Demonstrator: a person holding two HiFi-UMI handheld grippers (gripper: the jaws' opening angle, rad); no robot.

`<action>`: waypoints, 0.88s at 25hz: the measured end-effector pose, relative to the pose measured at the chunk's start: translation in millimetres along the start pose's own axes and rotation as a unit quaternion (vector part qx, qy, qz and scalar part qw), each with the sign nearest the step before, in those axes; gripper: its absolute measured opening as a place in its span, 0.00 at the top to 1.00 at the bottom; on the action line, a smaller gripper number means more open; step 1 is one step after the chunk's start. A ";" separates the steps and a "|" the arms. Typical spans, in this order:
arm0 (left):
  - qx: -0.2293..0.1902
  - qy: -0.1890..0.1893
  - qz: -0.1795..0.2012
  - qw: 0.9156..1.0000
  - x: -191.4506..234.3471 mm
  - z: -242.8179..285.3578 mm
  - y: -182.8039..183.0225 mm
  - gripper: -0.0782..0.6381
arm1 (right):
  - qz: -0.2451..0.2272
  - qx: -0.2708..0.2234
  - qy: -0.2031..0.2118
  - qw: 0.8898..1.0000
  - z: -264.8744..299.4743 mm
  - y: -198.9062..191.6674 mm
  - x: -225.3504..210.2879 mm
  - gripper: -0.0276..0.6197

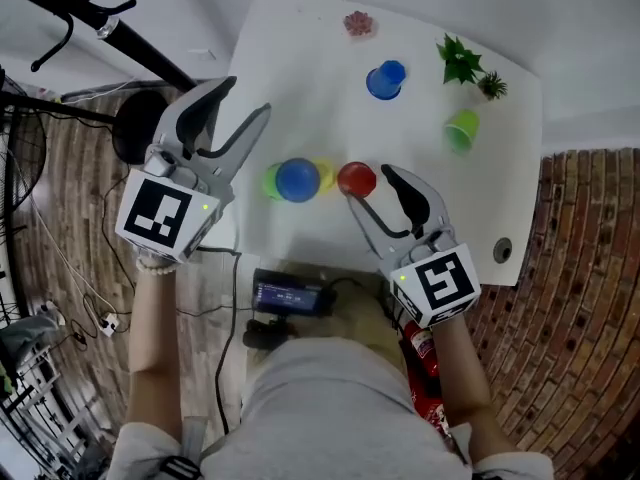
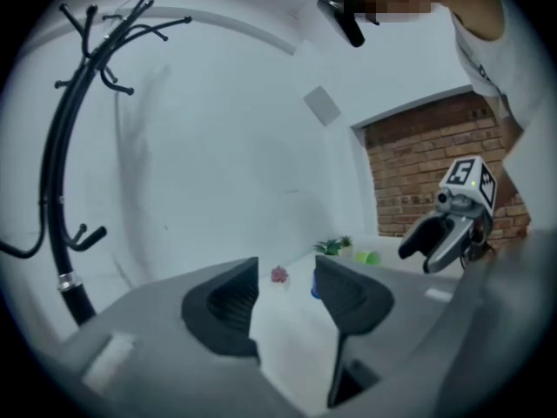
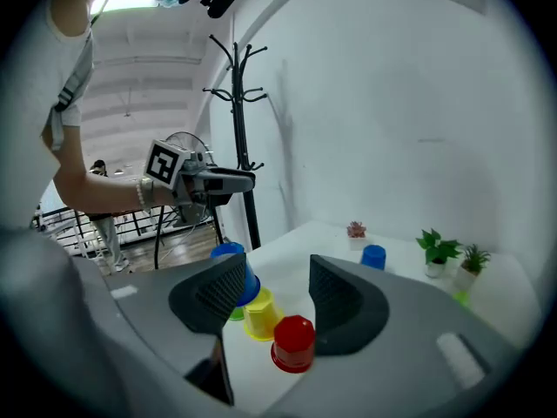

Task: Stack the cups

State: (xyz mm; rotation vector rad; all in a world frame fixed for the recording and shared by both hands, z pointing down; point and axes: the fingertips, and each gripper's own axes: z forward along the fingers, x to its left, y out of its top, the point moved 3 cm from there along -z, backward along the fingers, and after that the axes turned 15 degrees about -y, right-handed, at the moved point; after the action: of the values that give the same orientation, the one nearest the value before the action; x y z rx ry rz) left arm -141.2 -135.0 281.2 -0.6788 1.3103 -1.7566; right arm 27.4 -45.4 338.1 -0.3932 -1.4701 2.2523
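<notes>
Near the front edge of the white table (image 1: 300, 58), a blue cup (image 1: 297, 180) sits over a green cup (image 1: 269, 182). A yellow cup (image 1: 323, 176) and a red cup (image 1: 356, 179) stand beside them to the right. Another blue cup (image 1: 385, 80) and a second green cup (image 1: 461, 129) stand farther back. My right gripper (image 1: 368, 183) is open just behind the red cup (image 3: 293, 342), which shows low between its jaws, untouched. My left gripper (image 1: 245, 100) hangs open and empty above the table's left edge, beyond the blue cup.
Two small green plants (image 1: 459, 60) and a pink plant (image 1: 359, 23) stand along the far side of the table. A black coat rack (image 3: 244, 172) stands off the left edge. Cables and a black device (image 1: 290, 294) lie on the floor in front.
</notes>
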 end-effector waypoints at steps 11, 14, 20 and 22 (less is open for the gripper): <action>0.018 -0.209 0.054 0.976 14.3 134.6 -12.6 0.53 | 0.066 0.022 -0.128 0.989 -27.2 -28.2 -39.7 0.62; 0.017 -0.249 0.043 0.967 8.5 170.7 -20.9 0.51 | 0.084 0.032 -0.154 0.984 -33.8 -39.4 -45.2 0.62; 0.044 -0.293 0.022 0.955 2.2 228.3 -53.8 0.47 | 0.116 0.052 -0.191 0.973 -42.8 -62.9 -50.6 0.62; 0.055 -0.298 0.024 0.953 -0.2 241.4 -64.3 0.47 | 0.126 0.058 -0.201 0.970 -45.9 -71.0 -52.2 0.62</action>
State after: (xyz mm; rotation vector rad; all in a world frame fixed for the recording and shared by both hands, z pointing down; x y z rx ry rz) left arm 34.3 -249.1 417.6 -1.0070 0.7988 -1.4108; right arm 107.1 -9.3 385.1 -0.0900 -1.5362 2.7303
